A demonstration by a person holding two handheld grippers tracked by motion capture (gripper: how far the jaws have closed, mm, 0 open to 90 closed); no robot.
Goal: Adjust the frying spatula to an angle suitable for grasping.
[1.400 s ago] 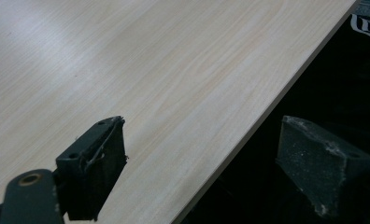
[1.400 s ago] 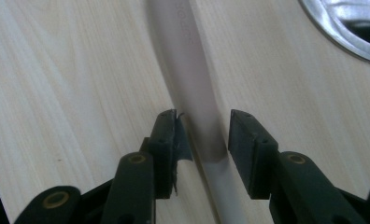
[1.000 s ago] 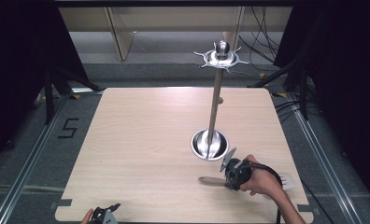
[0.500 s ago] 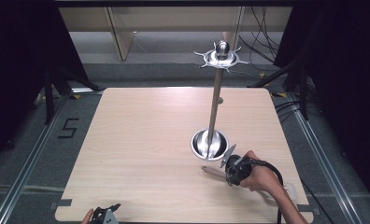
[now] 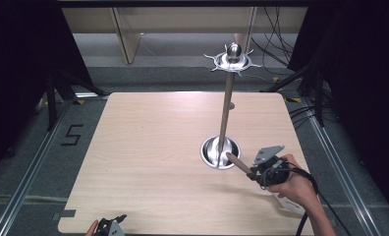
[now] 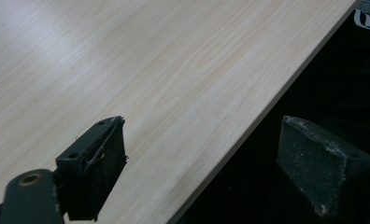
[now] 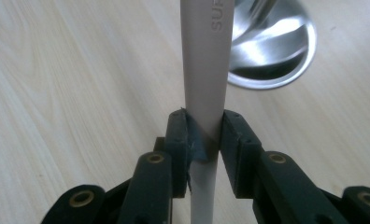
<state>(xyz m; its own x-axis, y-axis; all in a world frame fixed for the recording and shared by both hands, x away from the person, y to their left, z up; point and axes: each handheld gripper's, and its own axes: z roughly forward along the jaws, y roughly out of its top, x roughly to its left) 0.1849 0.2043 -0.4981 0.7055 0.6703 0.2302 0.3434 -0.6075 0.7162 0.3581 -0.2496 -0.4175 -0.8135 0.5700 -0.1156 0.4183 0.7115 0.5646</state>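
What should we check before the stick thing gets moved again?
1. Right tool shut on the beige handle: ok.
2. Handle sits straight between the jaws: ok.
3. Handle lifted off the table: ok.
4. Handle's far end clear of the stand's round metal base: cannot tell.
5. Metal stand upright: ok.
6. Left tool open, holding nothing, at the table's near edge: ok.

A pale wood-grain counter [image 5: 148, 162] spreads under the right hand-held gripper [image 5: 254, 173]. Well beyond it, grey carpeted floor [image 5: 30, 147] bears a black "5" marking [image 5: 72, 135], with black cables [image 5: 276, 49] farther off.
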